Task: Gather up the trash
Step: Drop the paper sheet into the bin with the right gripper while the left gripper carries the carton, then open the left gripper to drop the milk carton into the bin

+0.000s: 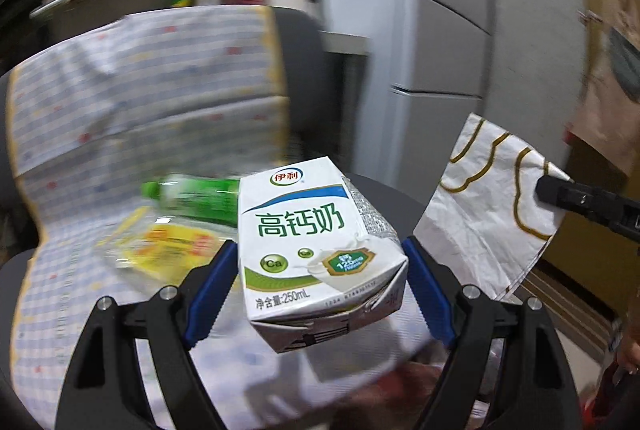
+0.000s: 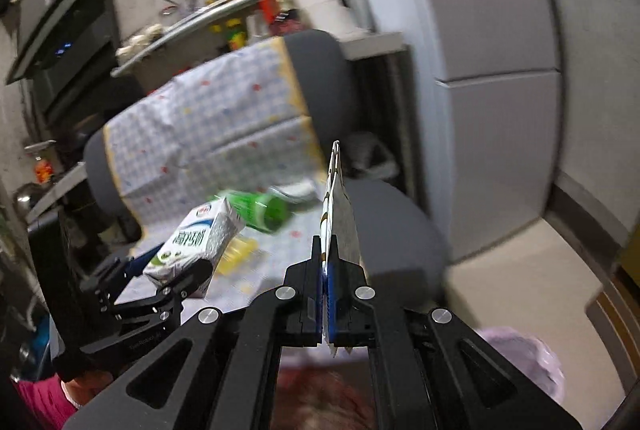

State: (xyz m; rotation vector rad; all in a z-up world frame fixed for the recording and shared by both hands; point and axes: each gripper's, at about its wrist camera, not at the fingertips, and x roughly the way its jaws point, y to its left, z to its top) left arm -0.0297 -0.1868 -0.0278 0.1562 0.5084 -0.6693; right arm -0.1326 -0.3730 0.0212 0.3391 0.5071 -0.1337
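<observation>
Left gripper: jaws clenched on the milk carton, blue pads pressing its two side faces; the carton sits centre-low in the left wrist view, lifted off the seat.

Carton axis: long axis runs forward, away from the jaws and slightly upward — printed face up, folded bottom end nearest the camera.

Right gripper: jaws clamped flat on a white paper wrapper with gold looping lines; seen edge-on in the right wrist view it rises as a thin blade from the jaw line toward frame centre.

Wrapper, from the left view: a broad creased sheet at right of frame, held at its far right corner by the right jaws, hanging free to the right of the carton and not touching it.

Remaining trash: a green bottle lies on its side on the checked cloth of the chair, left of and behind the carton; a yellow plastic packet lies in front of it, lower left of frame. Both are blurred.

Governing relation: both hands are loaded, so the coming move is judged a deposit, not a grasp. A pale lilac-lined bin shows at the lower right of the right wrist view — below and right of the right jaws, well apart from the left gripper, which stands at lower left of that frame.

Nearer hand: the right.

Risk: judged slight — the wrapper may cling to the pads on release.
</observation>
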